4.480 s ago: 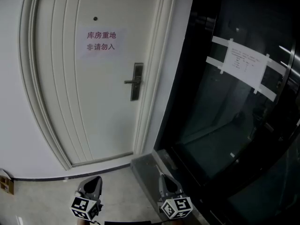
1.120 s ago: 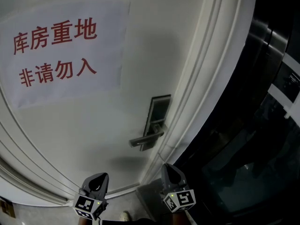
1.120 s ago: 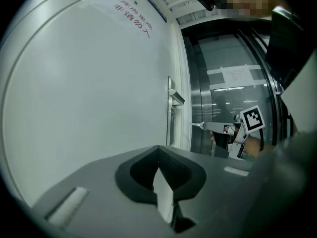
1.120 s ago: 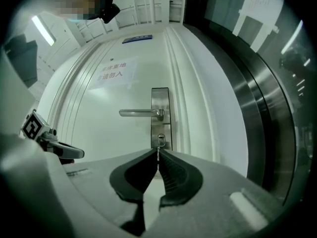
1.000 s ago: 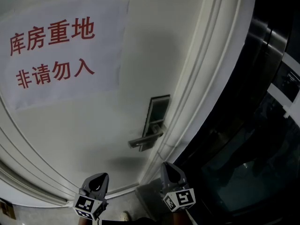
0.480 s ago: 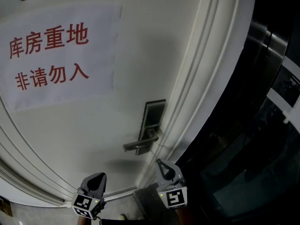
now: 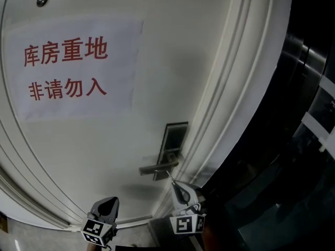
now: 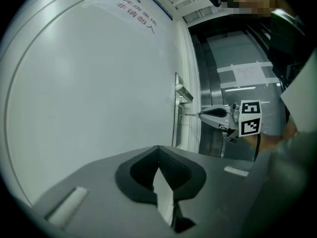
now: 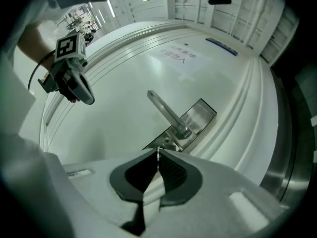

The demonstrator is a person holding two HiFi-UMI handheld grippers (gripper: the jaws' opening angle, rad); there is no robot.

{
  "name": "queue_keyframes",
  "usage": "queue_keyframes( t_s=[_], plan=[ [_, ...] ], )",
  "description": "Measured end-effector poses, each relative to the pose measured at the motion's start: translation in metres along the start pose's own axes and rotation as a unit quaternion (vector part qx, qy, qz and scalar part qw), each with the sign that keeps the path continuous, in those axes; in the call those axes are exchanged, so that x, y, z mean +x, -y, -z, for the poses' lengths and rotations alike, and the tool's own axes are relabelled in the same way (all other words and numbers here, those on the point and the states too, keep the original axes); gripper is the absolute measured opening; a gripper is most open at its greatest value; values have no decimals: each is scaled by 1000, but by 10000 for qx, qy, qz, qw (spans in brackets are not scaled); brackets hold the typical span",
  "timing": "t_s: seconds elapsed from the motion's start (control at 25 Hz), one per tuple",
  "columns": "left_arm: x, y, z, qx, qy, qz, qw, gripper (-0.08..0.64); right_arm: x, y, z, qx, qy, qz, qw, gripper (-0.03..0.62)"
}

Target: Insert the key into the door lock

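I had the right gripper (image 7: 177, 187) pinched shut on the thin silver metal key (image 8: 190, 114), holding it level, with the blade edge-on between the pads and pointing at the white panelled door (image 7: 104, 150). The key's tip sat just below the silver lever handle (image 7: 158, 167), right at the lower part of the tall brushed-steel lock plate (image 7: 175, 135). I could not tell whether it had entered the keyhole. The left gripper (image 7: 109, 202) hung to the left, well apart from the lock, its jaws pressed together with nothing between them. Higher on the door, to the left, was the white paper sign with red characters (image 7: 76, 69).
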State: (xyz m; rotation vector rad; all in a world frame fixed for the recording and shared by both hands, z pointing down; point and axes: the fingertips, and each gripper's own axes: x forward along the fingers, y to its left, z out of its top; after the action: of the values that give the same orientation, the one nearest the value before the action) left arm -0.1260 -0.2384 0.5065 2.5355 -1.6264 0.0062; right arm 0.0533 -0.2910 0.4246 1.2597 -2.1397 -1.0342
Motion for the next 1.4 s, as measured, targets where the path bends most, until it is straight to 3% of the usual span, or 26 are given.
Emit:
queue_keyframes(
  t_s=[0.32,0.52,1.4],
  plan=[
    [-1,-9,4,-27,-53,-185,9998,3,13,-1,9,-844,-83,136,9963,12],
    [0,-12,5,-37,-67,-228,9997,3,17,-3,11,-1533,-153,307,9876,12],
    [5,-13,7,-84,-69,-207,9997,3,27,-6,13,-2684,-383,358,9619,11]
  ],
)
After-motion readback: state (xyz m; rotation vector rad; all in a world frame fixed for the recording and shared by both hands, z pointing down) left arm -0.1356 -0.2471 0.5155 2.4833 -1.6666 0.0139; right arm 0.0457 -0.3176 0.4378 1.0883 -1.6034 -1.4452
